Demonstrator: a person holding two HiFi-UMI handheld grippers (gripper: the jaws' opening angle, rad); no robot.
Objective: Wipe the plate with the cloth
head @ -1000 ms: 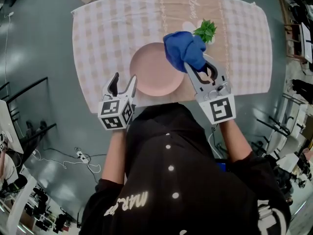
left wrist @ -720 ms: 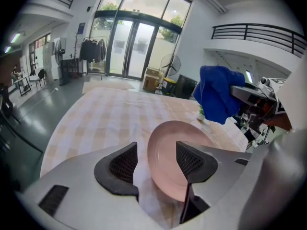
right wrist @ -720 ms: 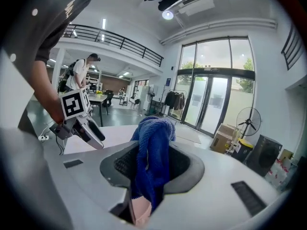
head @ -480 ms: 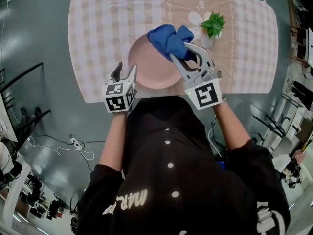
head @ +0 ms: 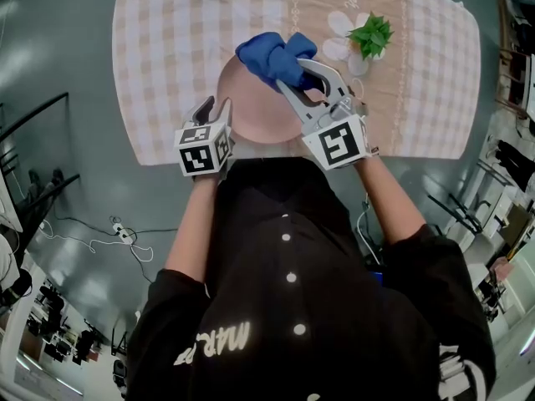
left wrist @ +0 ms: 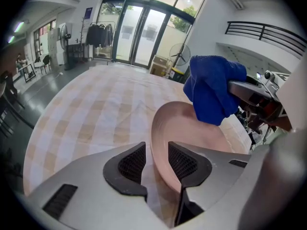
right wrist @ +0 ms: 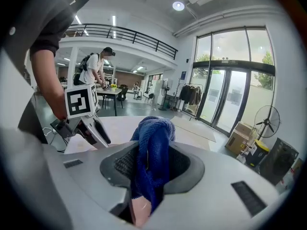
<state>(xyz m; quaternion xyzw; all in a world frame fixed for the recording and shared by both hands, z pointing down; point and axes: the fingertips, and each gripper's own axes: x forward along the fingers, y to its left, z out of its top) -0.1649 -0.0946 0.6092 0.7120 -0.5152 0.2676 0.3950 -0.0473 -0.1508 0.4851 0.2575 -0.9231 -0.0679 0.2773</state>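
Left tool (left wrist: 157, 153) straddles the near rim of the plate (left wrist: 196, 128). Its jaws have just been closing and now stand partly apart. The rim is between the black ribbed pads (left wrist: 132, 164); a sliver of the covering shows between the outer pad and the rim, and the inner pad lies close against the plate's inside face. Right tool (right wrist: 152, 166) is clamped on the cloth (right wrist: 154, 145), its dark pads pinching a bunched fold that bulges above the jaws and hangs below them. The cloth is deep blue with a looped, towel-like nap, crumpled into a soft lump. From the head view it sits over the far part of the plate, though whether it presses on the surface I cannot tell. The plate is round, shallow, smooth and pale pink, lying near the worktop's front edge between the two tools. Under it the checked covering (head: 167, 40) spreads in pale pink and beige squares, slightly creased. Beyond the plate, on the person's right, stands a small green plant (head: 370, 33) in a white pot (head: 356, 65).
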